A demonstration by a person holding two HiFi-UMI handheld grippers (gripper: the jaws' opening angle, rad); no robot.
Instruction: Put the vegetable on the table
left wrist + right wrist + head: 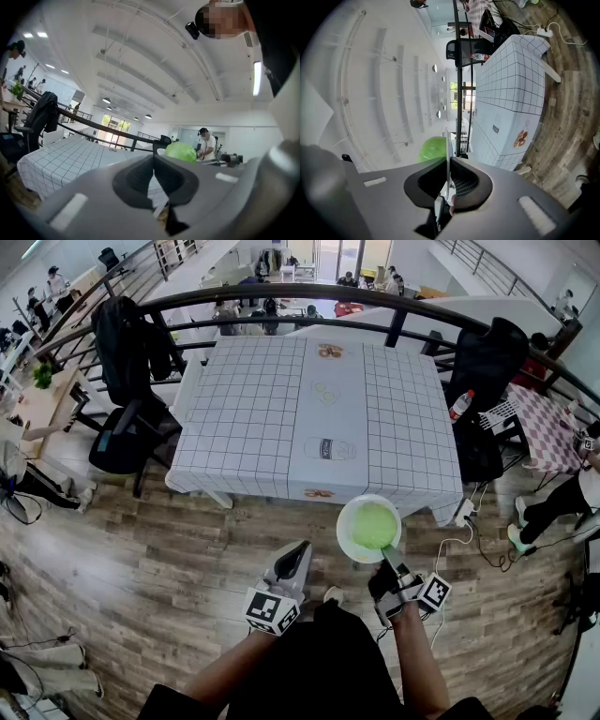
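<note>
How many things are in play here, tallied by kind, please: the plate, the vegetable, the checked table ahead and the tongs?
plate: 1
green vegetable: 1, lying on the plate
table: 1
tongs: 2 (left tongs shut and empty; right tongs shut on the plate's rim)
Total: 5

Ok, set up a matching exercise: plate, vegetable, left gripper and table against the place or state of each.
Things:
1. plate
2. vegetable
3. left gripper
4. table

Places or states:
A. shut, holding nothing
B. covered by a checked cloth
C. lying on the plate
D. clamped by its rim in the right gripper

Pairs: 1-D, 2-C, 3-A, 4-B
</note>
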